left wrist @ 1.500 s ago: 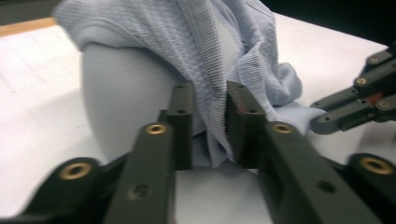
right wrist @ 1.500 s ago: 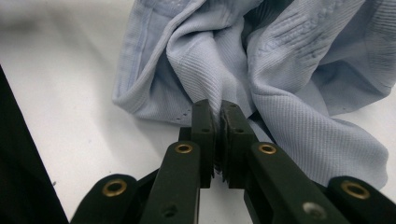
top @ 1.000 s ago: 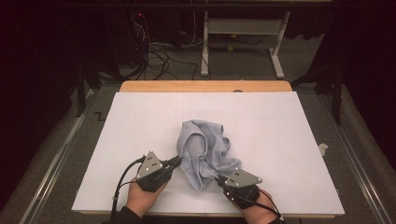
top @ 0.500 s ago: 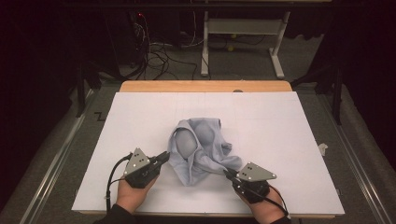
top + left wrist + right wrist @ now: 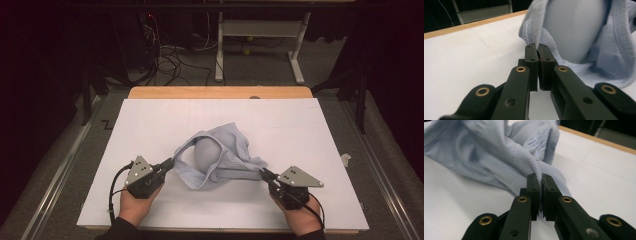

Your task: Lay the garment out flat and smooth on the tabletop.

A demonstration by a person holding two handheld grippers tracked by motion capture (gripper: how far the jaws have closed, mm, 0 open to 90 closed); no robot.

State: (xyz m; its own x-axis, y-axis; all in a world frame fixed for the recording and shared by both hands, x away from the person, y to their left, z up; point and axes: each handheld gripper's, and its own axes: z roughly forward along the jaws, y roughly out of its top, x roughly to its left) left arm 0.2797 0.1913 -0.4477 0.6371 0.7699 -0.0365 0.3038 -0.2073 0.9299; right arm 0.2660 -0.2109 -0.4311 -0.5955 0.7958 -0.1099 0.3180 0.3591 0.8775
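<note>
Two claws are busy with one soft thing. The left gripper (image 5: 169, 163) is clenched tight on the ribbed edge of the blue cloth (image 5: 220, 157); in the left gripper view its jaws pinch that edge with no gap. The right gripper (image 5: 264, 174) is clenched too, and in the right gripper view a fold of the cloth's other side sits squeezed between its jaws. A hand (image 5: 134, 207) holds the left gripper and another hand (image 5: 299, 220) holds the right one.

Between the two claws the blue cloth lies crumpled on the white table (image 5: 320, 135), with the left gripper at its left edge and the right gripper at its right edge. Its middle is puffed up, with a round opening showing on top. A small scrap (image 5: 345, 160) lies well to the right of the cloth, near the table's edge.

It looks like the step in hand is pulling the cloth open so it can lie flat. Next, both claws should likely pull farther apart, away from the cloth's middle, while gripping tight, until the bumps smooth out.
</note>
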